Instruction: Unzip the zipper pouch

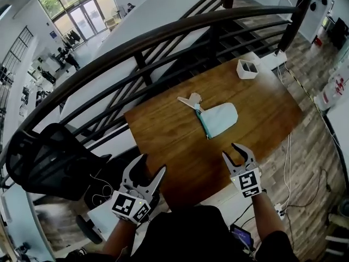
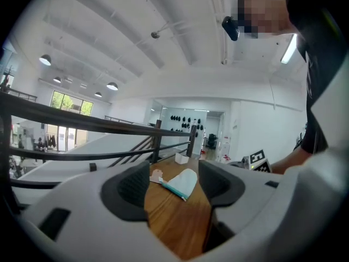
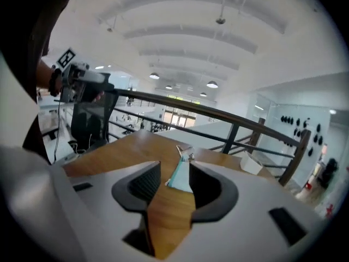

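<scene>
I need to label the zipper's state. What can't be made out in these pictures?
- Zipper pull on the pouch: too small in the head view; in the right gripper view the right tongs cover part of the pouch.
- White box contents: too far, too small in every view.
- Pale item beside the pouch: too small to identify.

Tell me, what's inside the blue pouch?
Its inside is hidden: the pouch lies flat on the table, and fabric covers any contents. Only its teal zipper edge shows outside.
</scene>
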`<state>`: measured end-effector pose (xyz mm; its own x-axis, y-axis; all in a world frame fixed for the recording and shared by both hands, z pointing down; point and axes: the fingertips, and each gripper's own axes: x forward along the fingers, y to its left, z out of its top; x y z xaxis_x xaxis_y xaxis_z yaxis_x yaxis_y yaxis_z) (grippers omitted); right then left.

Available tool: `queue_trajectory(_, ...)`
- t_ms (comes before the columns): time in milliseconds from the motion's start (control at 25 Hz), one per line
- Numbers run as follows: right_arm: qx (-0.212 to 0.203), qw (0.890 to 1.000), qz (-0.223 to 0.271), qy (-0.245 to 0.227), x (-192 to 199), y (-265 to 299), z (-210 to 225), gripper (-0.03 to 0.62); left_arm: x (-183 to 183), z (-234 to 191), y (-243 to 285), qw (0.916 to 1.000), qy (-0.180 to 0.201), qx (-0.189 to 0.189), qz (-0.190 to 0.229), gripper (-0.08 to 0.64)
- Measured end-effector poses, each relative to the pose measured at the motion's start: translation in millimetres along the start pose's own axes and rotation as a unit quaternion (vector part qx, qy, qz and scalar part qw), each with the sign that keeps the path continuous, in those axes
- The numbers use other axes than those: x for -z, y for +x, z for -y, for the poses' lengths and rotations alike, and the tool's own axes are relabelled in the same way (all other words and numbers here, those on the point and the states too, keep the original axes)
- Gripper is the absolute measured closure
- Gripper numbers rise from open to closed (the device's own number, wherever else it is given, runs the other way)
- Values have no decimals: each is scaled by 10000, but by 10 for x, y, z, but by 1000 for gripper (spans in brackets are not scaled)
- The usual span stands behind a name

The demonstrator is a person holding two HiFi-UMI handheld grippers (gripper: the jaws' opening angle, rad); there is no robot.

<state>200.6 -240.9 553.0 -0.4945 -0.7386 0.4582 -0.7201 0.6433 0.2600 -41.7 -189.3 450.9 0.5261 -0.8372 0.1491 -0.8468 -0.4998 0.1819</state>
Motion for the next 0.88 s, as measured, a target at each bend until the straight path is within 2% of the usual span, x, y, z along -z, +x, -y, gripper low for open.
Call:
queue_trajectory(120,-215,9963,-381,-744,134,282,34,431,14,-95,-2,9998,-48,-203,-37,285)
queue_trajectory(240,-367,9889,-737,-1237,283,569,76,431,37,-198,-54,9988,-108,-468,-86,285)
queue_trajectory(440,-635,9638,-1418,-2166,584,996,150,425,13,-265,-112,9968,-155,-773,-111,285)
queue_trajectory(520,-742,9587,-1445,-2335,589,1091,184,468,-2,-272,-129,9958,-182,-889,-107,285)
queue_trajectory(560,-817,9566,-1475,-2376,596,1125,188,468,15,-284,-148,9951,-205,-956,-112,285)
queue_trajectory(640,-955,9493,-1628,-2514,661,1189,168,446,49,-299,-192,9936,-288,-1087,-135,285)
queue_trajectory(800,-1066,9269,-1997,-2992,852,1298,125,411,73,-299,-256,9915,-385,-1240,-130,285)
queue_trajectory(880,-1084,9236,-2124,-3001,896,1350,122,411,92,-302,-287,9908,-445,-1275,-95,285)
